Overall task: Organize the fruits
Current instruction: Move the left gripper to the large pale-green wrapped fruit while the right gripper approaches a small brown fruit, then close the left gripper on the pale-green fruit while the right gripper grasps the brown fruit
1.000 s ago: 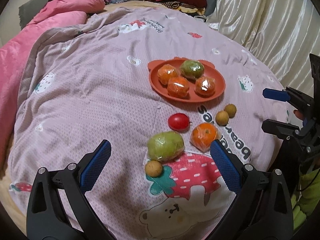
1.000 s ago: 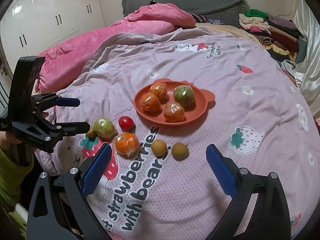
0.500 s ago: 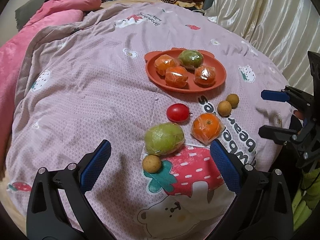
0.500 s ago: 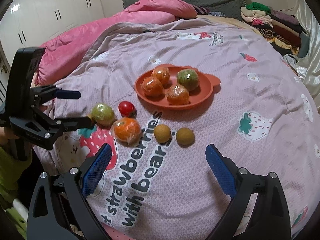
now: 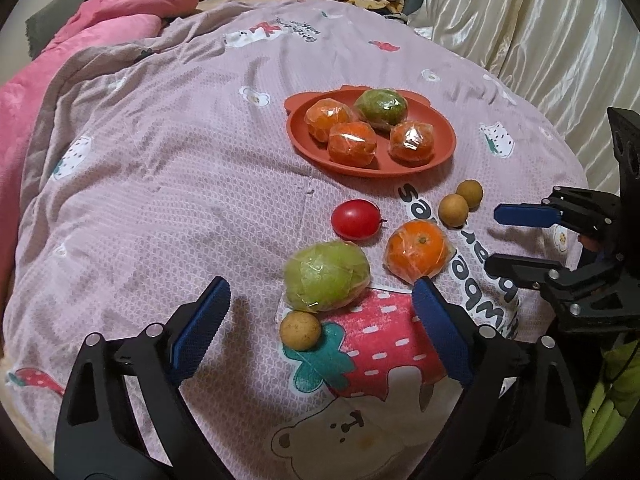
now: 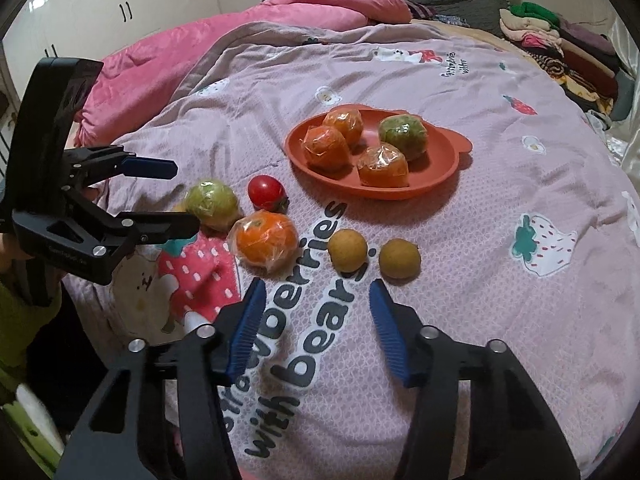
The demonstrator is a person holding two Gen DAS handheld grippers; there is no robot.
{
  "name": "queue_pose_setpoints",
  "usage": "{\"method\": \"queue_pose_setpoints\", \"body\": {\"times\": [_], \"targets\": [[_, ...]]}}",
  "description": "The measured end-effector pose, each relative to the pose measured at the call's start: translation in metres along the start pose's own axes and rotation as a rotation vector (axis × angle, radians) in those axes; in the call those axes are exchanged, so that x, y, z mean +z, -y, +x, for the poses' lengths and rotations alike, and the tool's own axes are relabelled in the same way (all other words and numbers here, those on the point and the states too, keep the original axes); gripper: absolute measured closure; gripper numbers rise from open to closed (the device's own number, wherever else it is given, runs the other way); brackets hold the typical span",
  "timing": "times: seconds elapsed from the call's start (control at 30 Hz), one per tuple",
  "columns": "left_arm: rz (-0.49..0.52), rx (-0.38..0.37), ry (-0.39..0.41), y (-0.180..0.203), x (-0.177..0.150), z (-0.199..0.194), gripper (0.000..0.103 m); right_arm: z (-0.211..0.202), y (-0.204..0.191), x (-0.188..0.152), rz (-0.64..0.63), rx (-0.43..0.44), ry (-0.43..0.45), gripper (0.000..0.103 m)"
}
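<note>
On the bedspread, a wrapped green fruit [image 5: 326, 276] lies just beyond my left gripper [image 5: 320, 286], whose jaws are closing, wide apart and touching nothing. Around it lie a small brown fruit [image 5: 300, 330], a tomato [image 5: 355, 218] and a wrapped orange [image 5: 418, 250]. My right gripper [image 6: 317, 286] is closing too, with nothing between its pads. Two small brown fruits [image 6: 347, 250] [image 6: 399, 258] sit just past its tips. Behind them, the orange-red plate [image 6: 440, 184] holds three wrapped oranges and a wrapped green fruit.
A pink duvet [image 6: 224, 48] is bunched at the far left of the bed. Folded clothes [image 6: 560, 44] are stacked at the far right. A shiny cream curtain [image 5: 540, 32] hangs past the bed's right edge. White wardrobes [image 6: 100, 12] stand behind.
The right gripper's jaws have narrowed a lot and it has sunk closer to the two small brown fruits. The left jaws have narrowed slightly, and the loose fruits look nearer.
</note>
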State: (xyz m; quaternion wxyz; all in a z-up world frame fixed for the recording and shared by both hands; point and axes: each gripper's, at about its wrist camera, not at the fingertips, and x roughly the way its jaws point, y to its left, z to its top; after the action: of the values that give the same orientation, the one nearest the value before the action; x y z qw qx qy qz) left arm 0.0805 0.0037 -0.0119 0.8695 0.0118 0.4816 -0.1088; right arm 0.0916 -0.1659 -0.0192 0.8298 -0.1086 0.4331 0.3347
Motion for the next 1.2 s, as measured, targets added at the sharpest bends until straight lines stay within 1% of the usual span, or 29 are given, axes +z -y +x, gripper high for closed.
{"method": "queue_pose_setpoints", "body": {"times": [0.13, 0.23, 0.33, 0.47, 0.63, 0.7, 0.83, 0.93, 1.0, 1.07, 1.13, 1.17, 1.2], "targets": [[-0.001, -0.013, -0.002, -0.001, 0.000, 0.001, 0.025, 0.008, 0.000, 0.002, -0.011, -0.014, -0.001, 0.065], [0.003, -0.023, -0.008, 0.000, 0.001, 0.003, 0.027, 0.016, 0.003, 0.003, -0.013, -0.030, -0.012, 0.072], [0.005, -0.030, -0.014, 0.001, 0.000, 0.006, 0.030, 0.024, 0.007, 0.006, -0.003, -0.047, -0.017, 0.075], [0.001, -0.033, -0.021, 0.000, 0.001, 0.009, 0.033, 0.031, 0.009, 0.009, -0.010, -0.075, -0.012, 0.075], [0.000, -0.040, -0.033, 0.000, 0.002, 0.015, 0.034, 0.038, 0.011, 0.011, -0.003, -0.074, -0.011, 0.076], [0.001, -0.044, -0.040, 0.000, 0.003, 0.018, 0.039, 0.040, 0.010, 0.013, -0.012, -0.076, -0.008, 0.076], [-0.007, -0.051, -0.050, -0.002, 0.004, 0.023, 0.043, 0.043, 0.010, 0.017, -0.021, -0.076, 0.000, 0.079], [-0.008, -0.050, -0.058, -0.002, 0.004, 0.026, 0.049, 0.044, 0.011, 0.017, -0.023, -0.070, 0.007, 0.079], [-0.004, -0.049, -0.062, -0.001, 0.004, 0.028, 0.053, 0.043, 0.013, 0.017, -0.018, -0.060, 0.012, 0.079], [-0.002, -0.045, -0.068, 0.000, 0.005, 0.030, 0.053, 0.042, 0.014, 0.017, -0.010, -0.051, 0.017, 0.079], [-0.002, -0.039, -0.070, -0.001, 0.006, 0.032, 0.056, 0.042, 0.016, 0.017, -0.002, -0.040, 0.020, 0.079], [-0.002, -0.034, -0.069, -0.001, 0.007, 0.032, 0.060, 0.041, 0.017, 0.017, 0.002, -0.036, 0.022, 0.079], [-0.005, -0.034, -0.067, -0.002, 0.007, 0.032, 0.060, 0.041, 0.017, 0.017, 0.004, -0.032, 0.024, 0.079]]}}
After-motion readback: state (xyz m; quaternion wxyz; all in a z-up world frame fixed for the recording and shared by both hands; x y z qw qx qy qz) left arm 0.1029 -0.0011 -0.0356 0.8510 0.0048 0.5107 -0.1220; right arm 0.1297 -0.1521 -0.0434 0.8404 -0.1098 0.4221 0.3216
